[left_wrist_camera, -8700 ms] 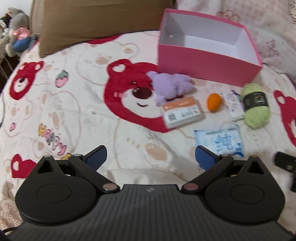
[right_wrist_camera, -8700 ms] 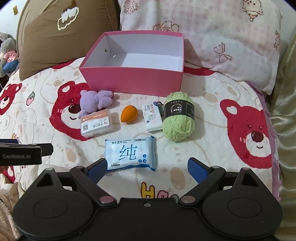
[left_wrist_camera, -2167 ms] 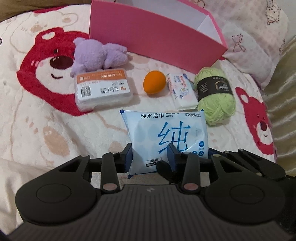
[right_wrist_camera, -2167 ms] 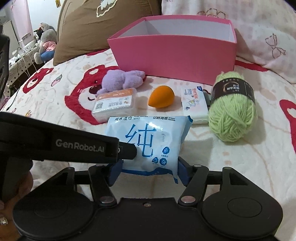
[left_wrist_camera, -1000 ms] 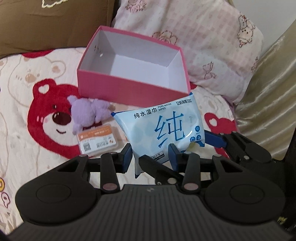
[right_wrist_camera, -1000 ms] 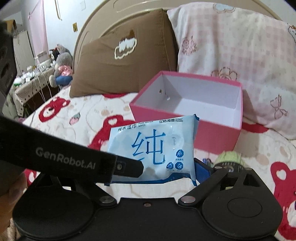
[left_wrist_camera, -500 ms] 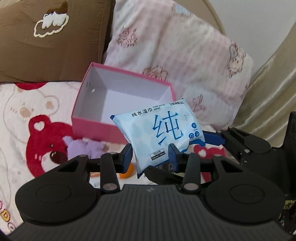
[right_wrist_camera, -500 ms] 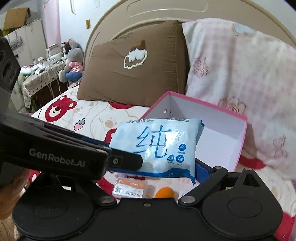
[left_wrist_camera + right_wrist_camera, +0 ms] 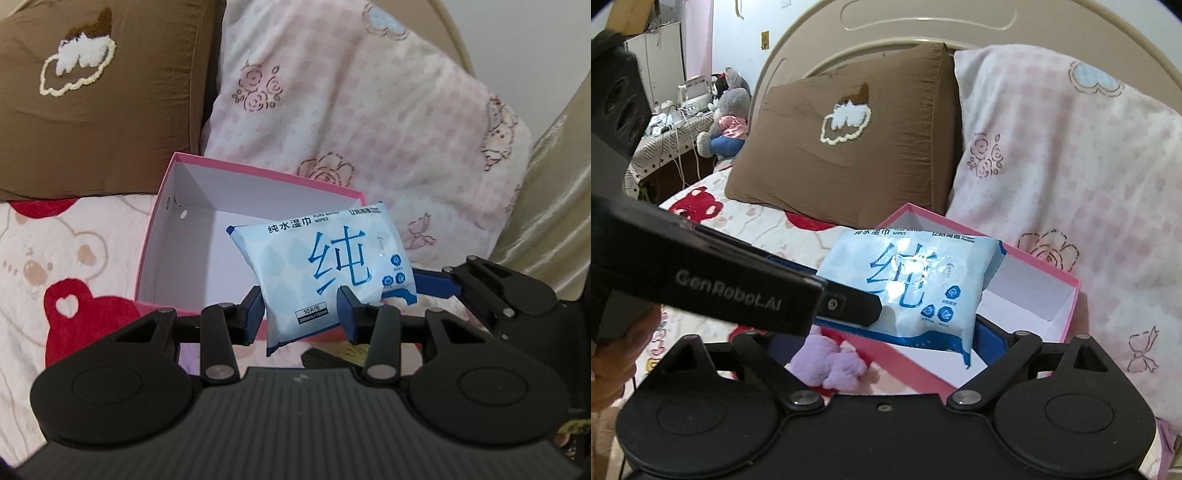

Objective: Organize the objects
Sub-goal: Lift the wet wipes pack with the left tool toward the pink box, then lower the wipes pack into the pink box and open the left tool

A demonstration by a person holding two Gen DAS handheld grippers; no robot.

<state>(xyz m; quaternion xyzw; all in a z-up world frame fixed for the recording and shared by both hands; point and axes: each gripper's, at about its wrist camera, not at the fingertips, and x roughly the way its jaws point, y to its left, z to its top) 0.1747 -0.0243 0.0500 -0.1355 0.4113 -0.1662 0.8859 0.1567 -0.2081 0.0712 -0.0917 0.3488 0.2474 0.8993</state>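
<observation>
In the left wrist view, the left gripper is closed on the lower edge of the wet wipes pack, which is lifted above the open pink box. The right gripper grips the pack's right end.

In the right wrist view, the pack sits between the right gripper's fingers, over the box. A purple plush toy lies just beside the box wall, and a brown pillow stands behind.
</observation>
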